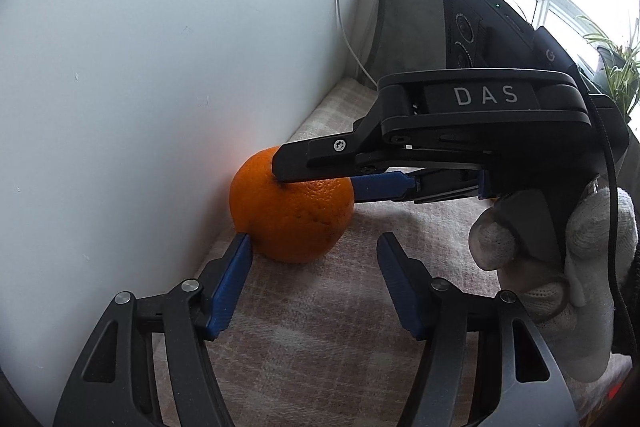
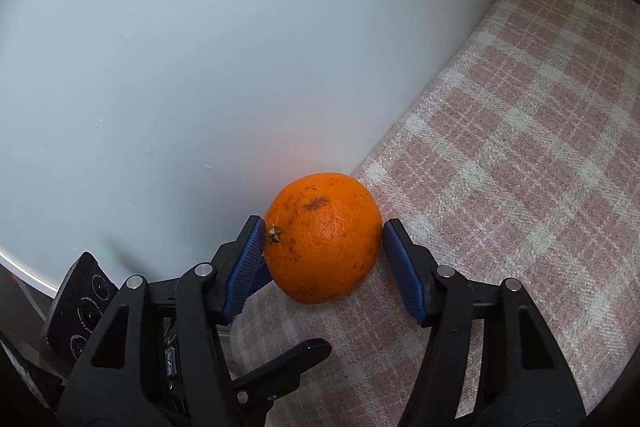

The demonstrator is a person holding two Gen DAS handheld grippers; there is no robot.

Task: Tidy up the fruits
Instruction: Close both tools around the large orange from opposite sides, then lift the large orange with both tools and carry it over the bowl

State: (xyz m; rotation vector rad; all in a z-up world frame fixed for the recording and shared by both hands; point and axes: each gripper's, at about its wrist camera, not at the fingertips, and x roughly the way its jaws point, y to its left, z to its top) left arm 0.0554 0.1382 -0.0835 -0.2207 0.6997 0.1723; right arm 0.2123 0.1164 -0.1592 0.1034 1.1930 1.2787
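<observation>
One orange between right gripper fingers.

"DAS" on right gripper body

Orange against white wall, on pink plaid cloth; right gripper spread around orange, one pad touching.

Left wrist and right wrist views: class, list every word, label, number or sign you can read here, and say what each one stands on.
"DAS": white capitals on the black body of the right gripper, seen in the left wrist view.
A round white logo on the black camera mounted on it: too small to read.
Ring text around the lenses of the camera module in the right wrist view: too blurred to read.
</observation>
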